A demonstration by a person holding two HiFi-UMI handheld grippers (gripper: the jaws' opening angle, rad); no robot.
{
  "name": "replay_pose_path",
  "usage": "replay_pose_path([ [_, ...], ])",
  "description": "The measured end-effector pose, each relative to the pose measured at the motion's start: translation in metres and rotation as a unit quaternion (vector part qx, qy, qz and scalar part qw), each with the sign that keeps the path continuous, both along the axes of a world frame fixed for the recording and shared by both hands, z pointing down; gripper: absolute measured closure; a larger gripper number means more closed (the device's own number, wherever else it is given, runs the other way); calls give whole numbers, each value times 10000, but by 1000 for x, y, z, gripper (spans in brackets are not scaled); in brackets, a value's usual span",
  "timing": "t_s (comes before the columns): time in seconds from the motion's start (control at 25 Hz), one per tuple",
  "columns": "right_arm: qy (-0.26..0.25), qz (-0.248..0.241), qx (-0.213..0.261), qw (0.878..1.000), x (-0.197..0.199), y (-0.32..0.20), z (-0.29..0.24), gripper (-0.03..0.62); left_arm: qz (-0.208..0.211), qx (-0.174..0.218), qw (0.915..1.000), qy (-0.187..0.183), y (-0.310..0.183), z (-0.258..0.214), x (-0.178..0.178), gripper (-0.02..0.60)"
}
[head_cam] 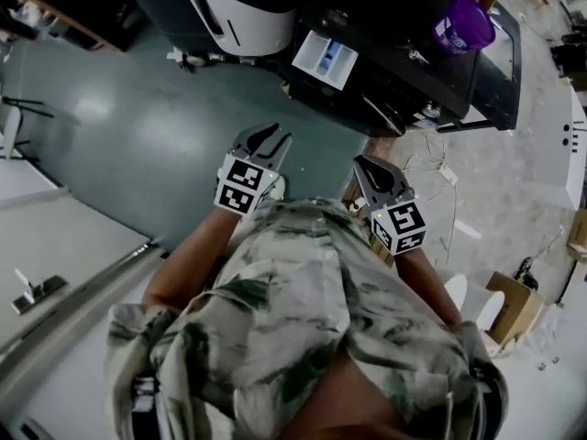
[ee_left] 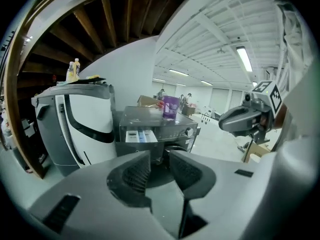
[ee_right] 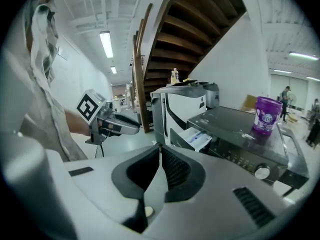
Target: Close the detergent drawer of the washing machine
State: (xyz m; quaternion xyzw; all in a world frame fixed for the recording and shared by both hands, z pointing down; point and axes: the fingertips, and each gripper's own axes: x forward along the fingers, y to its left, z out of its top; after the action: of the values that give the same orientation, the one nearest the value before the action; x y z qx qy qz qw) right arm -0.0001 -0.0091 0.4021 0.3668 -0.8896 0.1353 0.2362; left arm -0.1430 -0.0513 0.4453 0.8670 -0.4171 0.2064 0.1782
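Note:
The dark washing machine (head_cam: pixel 413 71) stands ahead of me, and its white detergent drawer (head_cam: pixel 326 60) sticks out of the upper left of its front. The drawer (ee_left: pixel 141 135) is pulled out in the left gripper view, and the drawer (ee_right: pixel 192 137) shows again in the right gripper view. My left gripper (head_cam: pixel 266 142) hovers over the green floor, well short of the machine. Its jaws (ee_left: pixel 160 164) stand apart with nothing between them. My right gripper (head_cam: pixel 369 165) hangs beside it, also short of the machine. Its tips (ee_right: pixel 160 148) meet, holding nothing.
A purple bottle (head_cam: pixel 463 24) stands on top of the machine. A white appliance with a black stripe (head_cam: pixel 248 7) is to the machine's left. A wooden staircase (ee_right: pixel 200 29) rises behind. Cables (head_cam: pixel 431 168) and a cardboard box (head_cam: pixel 514 305) lie on the floor at right.

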Motion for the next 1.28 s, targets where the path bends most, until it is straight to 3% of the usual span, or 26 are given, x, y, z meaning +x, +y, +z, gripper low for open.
replay_pose_path([
  [0.36,-1,898,-151,9958,3,-3,12,556,313,4,9991,-280,-53,40,0,449],
  [0.76,99,1202,-140,9926,55,-43,11,556,-120,18,9995,-275,-125,71,33,449],
  [1.28,145,1727,-488,9837,93,-54,29,556,-247,-212,9972,-668,-174,123,44,426],
])
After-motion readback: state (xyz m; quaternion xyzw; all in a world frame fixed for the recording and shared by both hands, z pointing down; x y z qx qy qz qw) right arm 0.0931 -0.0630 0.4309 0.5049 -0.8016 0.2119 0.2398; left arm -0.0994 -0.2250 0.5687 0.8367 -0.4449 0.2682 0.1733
